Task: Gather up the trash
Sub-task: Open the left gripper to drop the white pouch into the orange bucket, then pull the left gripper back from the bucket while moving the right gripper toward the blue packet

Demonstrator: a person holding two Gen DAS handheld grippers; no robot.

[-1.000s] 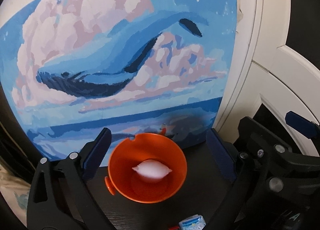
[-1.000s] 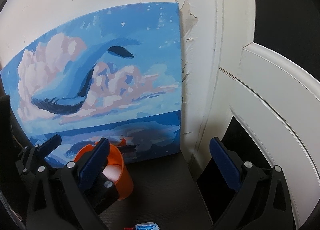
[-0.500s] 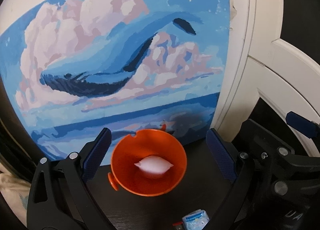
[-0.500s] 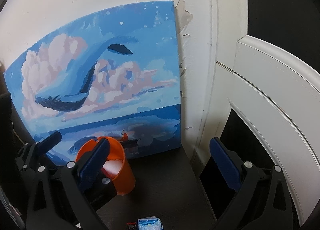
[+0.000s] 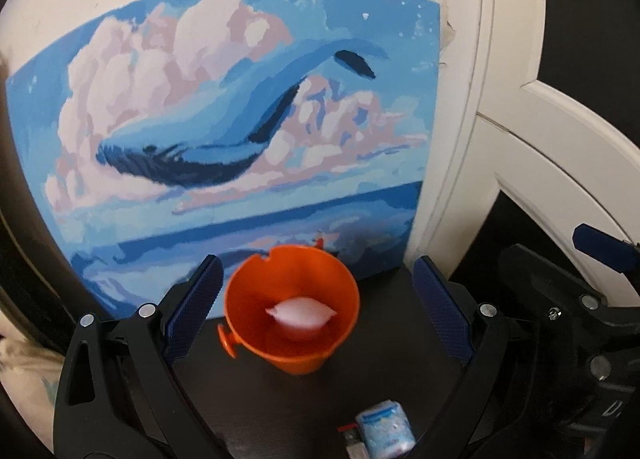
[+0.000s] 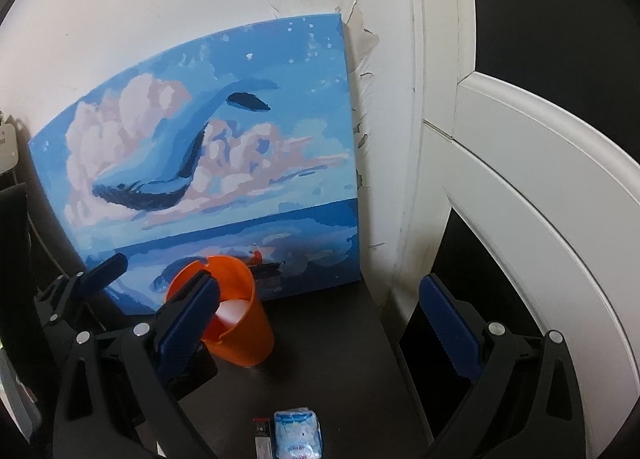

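An orange cup (image 5: 292, 323) stands on the dark table (image 5: 400, 375) with a white crumpled tissue (image 5: 300, 315) inside it. It also shows in the right wrist view (image 6: 236, 331), partly behind my right gripper's left finger. A small blue-white packet (image 5: 386, 433) lies near the front edge, also seen in the right wrist view (image 6: 298, 435). My left gripper (image 5: 316, 311) is open and empty, its fingers either side of the cup, pulled back from it. My right gripper (image 6: 320, 323) is open and empty above the table, right of the cup.
A whale painting (image 5: 240, 139) leans on the white wall behind the cup. A white door frame (image 6: 520, 219) stands at the right. A small dark item with a red end (image 6: 262, 437) lies beside the packet. The right gripper's body (image 5: 580, 331) shows at right.
Both grippers have drawn back and risen; the cup looks smaller and farther, and the blue-white packet has come more into view at the bottom. Both stay open.
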